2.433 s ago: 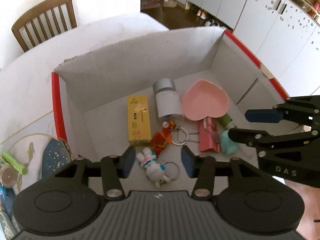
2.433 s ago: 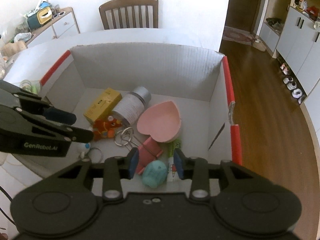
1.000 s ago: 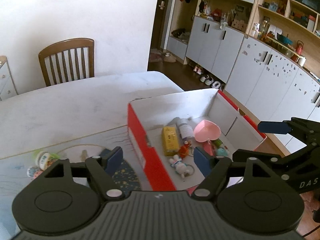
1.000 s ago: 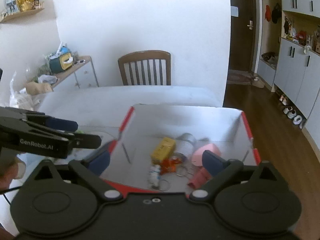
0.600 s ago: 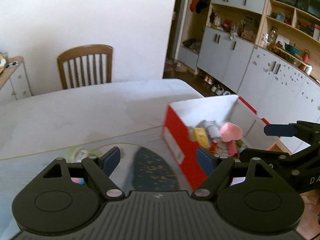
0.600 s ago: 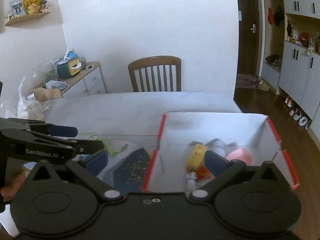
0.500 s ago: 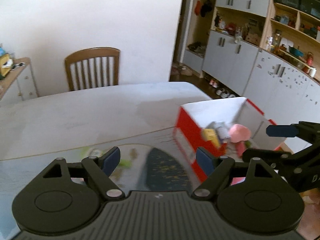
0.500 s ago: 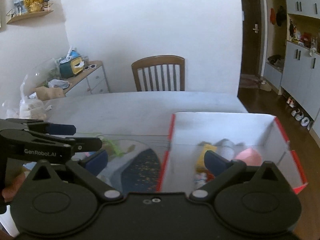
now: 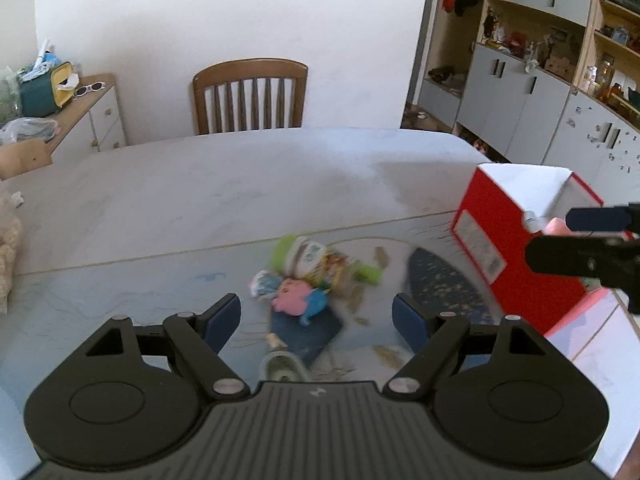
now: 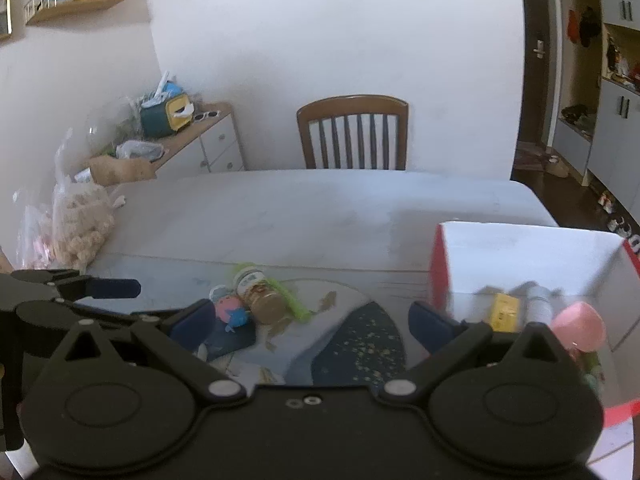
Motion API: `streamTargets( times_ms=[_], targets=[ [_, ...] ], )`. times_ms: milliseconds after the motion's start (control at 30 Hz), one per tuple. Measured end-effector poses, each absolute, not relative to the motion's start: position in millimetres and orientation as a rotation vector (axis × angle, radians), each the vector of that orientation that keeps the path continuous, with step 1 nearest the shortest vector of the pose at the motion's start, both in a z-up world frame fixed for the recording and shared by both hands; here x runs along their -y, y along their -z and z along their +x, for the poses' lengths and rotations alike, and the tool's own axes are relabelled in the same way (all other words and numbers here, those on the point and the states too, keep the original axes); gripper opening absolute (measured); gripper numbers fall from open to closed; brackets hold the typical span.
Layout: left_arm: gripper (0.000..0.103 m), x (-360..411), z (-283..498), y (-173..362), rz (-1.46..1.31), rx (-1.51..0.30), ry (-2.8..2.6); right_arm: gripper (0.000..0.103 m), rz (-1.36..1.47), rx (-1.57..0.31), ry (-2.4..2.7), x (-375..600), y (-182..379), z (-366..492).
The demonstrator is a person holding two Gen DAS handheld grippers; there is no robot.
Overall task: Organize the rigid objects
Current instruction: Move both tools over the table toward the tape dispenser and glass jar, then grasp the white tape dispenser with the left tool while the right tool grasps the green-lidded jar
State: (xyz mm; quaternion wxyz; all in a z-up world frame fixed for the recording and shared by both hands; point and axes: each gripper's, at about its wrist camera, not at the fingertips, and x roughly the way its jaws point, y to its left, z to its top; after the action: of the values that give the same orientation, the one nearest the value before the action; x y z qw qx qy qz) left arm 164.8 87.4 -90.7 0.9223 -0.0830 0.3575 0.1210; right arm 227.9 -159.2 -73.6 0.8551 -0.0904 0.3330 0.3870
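Both grippers have swung away from the box (image 9: 516, 232) to the loose pile beside it. The left gripper (image 9: 316, 318) and right gripper (image 10: 310, 322) hang wide open, empty. Ahead lie a pink toy (image 9: 294, 300), a jar (image 10: 260, 294) and a green tube (image 10: 292, 298) on the table (image 9: 240, 184); beyond, a chair (image 9: 250, 98).

You face a white wall (image 9: 240, 12); a wooden chair (image 9: 250, 96) stands at the surface's (image 9: 200, 184) far edge, grey cabinets (image 9: 516, 100) right, a low sideboard (image 9: 86, 120) left.
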Motion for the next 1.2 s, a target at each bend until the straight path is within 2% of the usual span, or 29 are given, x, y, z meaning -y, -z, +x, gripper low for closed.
streamTargets(
  times_ms=[467,833,1200],
  targets=[
    [0.083,-113,163,149,-0.27,-0.853,-0.272,0.101,-0.3,-0.774,-0.881,89,104,251],
    [0.083,-109,161,177,-0.289,-0.899,-0.288,0.092,-0.417,-0.844,-0.96,36,131,265],
    [0.082,-100,165,183,-0.25,-0.874,-0.306,0.067,-0.473,-0.884,-0.935,1,159,285]
  ],
)
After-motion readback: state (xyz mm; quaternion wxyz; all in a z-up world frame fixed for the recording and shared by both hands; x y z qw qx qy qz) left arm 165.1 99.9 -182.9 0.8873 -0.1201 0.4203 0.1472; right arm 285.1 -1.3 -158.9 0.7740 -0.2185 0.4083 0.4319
